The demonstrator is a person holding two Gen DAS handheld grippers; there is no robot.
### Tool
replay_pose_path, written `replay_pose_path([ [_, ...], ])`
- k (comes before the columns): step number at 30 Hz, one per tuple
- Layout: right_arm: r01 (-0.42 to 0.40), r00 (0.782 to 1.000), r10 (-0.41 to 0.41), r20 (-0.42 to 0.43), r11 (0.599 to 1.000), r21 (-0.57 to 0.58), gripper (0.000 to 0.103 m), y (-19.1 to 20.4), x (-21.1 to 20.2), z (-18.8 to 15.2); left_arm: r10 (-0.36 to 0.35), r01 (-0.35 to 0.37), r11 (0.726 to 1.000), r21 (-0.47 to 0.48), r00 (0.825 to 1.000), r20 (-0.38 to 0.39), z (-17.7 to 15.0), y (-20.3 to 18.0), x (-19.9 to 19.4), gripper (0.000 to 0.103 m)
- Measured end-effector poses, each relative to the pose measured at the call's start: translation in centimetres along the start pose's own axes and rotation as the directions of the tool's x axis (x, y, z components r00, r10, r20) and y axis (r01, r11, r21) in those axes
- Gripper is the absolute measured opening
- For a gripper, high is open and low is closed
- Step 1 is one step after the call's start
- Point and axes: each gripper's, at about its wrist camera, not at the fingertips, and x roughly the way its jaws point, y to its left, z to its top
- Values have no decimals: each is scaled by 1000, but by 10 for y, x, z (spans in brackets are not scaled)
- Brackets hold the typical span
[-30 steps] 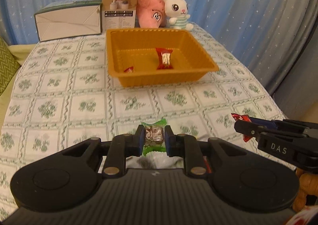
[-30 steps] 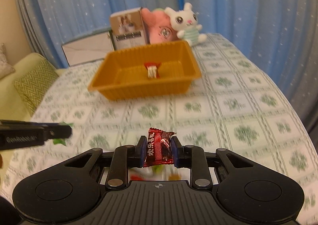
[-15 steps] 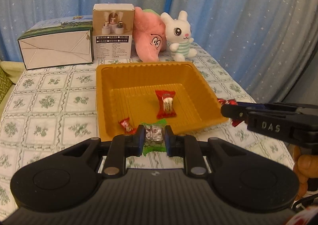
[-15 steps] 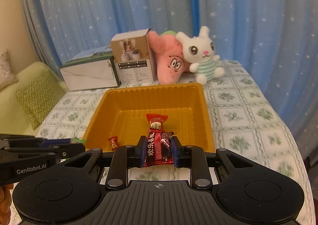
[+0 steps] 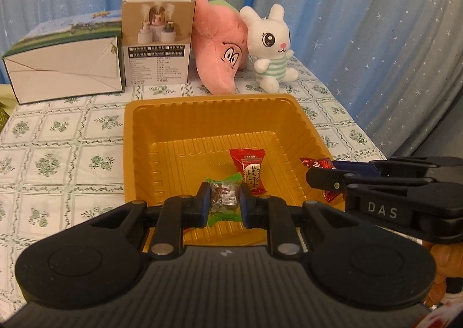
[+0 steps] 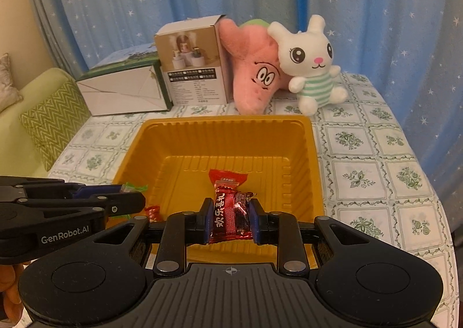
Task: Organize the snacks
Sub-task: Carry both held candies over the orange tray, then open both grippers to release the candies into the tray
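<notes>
An orange plastic tray point(image 5: 150, 137) point(image 6: 312, 154) sits on the patterned tablecloth. A red-wrapped snack point(image 5: 251, 171) point(image 6: 228, 179) lies on its floor, and a small red candy point(image 6: 152, 211) rests near its front left corner. My left gripper point(image 5: 223, 200) is shut on a green-wrapped candy point(image 5: 223, 197) above the tray's near part. My right gripper point(image 6: 230, 219) is shut on a dark red snack packet point(image 6: 230, 219), also over the tray's front. Each gripper shows in the other's view: the right one point(image 5: 321, 174) at the tray's right wall, the left one point(image 6: 133, 194) at its left wall.
Behind the tray stand a white and green carton point(image 5: 63, 73), a tall product box point(image 5: 157, 41), a pink plush point(image 5: 222, 47) and a white bunny plush point(image 5: 272, 47). Blue starred curtains hang behind. A green cushion point(image 6: 52, 119) lies off the table's left edge.
Both grippers have travelled forward from the near tablecloth to above the tray's front, each still holding its snack. The tray and the plush toys now loom larger.
</notes>
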Motion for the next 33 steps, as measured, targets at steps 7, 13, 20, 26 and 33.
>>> replay_pose_path([
  [7, 9, 1000, -9, -6, 1000, 8, 26, -6, 4, 1, 10, -10, 1000, -6, 1000, -25, 3, 4, 17, 37],
  [13, 9, 1000, -8, -17, 1000, 24, 26, -11, 5, -1, 24, -23, 1000, 14, 1000, -12, 1, 5, 10, 41],
  [20, -9, 1000, 10, -19, 998, 57, 26, -14, 8, 2, 35, -35, 999, 33, 999, 2, -5, 6, -1, 46],
  [26, -87, 996, 88, -5, 985, 147, 35, -23, 14, 6, 48, -49, 998, 32, 999, 12, -9, 11, -7, 49],
  [33, -85, 995, 75, 60, 978, 188, 78, -27, -3, -1, 50, -51, 998, 30, 998, 28, -19, 13, -19, 59],
])
